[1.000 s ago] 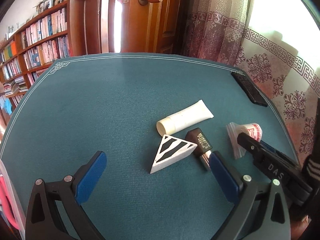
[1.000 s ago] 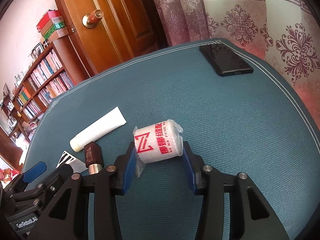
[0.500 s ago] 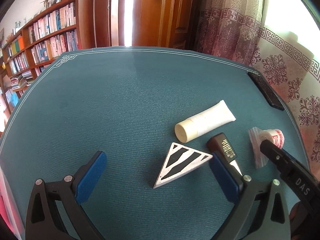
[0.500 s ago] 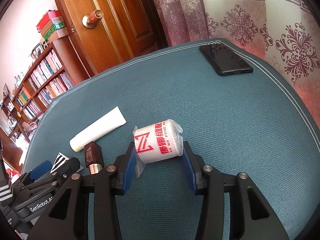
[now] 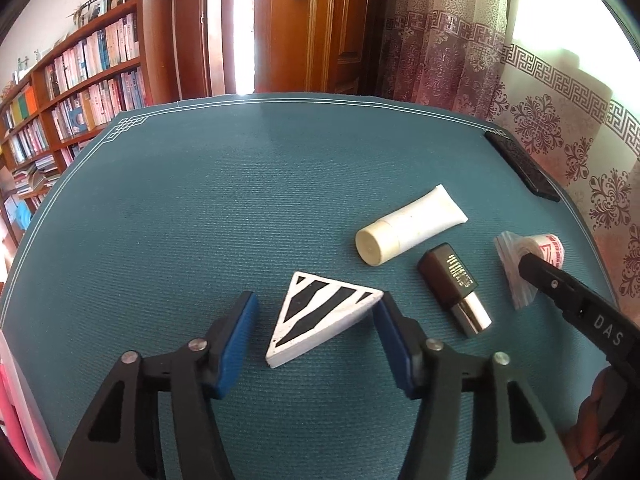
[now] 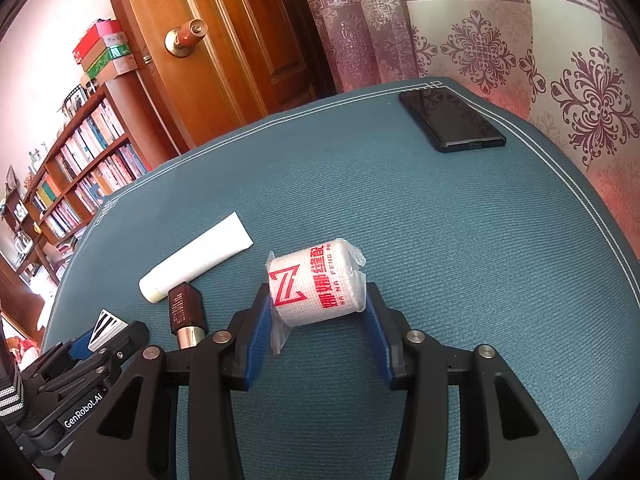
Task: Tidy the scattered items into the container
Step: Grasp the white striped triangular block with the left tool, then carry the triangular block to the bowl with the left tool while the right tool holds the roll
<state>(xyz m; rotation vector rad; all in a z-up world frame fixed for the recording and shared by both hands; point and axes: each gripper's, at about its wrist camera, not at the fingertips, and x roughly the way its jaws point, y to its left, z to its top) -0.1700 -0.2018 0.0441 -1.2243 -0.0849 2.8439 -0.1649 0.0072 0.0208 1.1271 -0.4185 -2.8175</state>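
A black-and-white striped triangular wedge (image 5: 320, 316) lies on the teal table cloth (image 5: 200, 200). My left gripper (image 5: 316, 302) straddles it, still open. Its right pad (image 5: 394, 340) touches the wedge's corner, and the left pad (image 5: 236, 340) stands a little apart. My right gripper (image 6: 318, 312) is shut on a wrapped white roll (image 6: 316, 284) with red lettering, which rests on the cloth; the roll (image 5: 540, 248) also shows in the left wrist view. A white tube (image 5: 412, 224) and a brown bottle with a silver end (image 5: 454, 280) lie between the grippers. No container is in view.
A black phone (image 6: 452, 122) lies at the table's far right edge. Behind the table are a wooden door (image 5: 320, 20), a bookshelf (image 5: 80, 80) at left and patterned curtains (image 6: 520, 40) at right. A pink and white edge (image 5: 8, 400) shows at lower left.
My left gripper moved forward and right until the wedge sat between its fingers, and its jaws narrowed. The right gripper and the roll have not moved.
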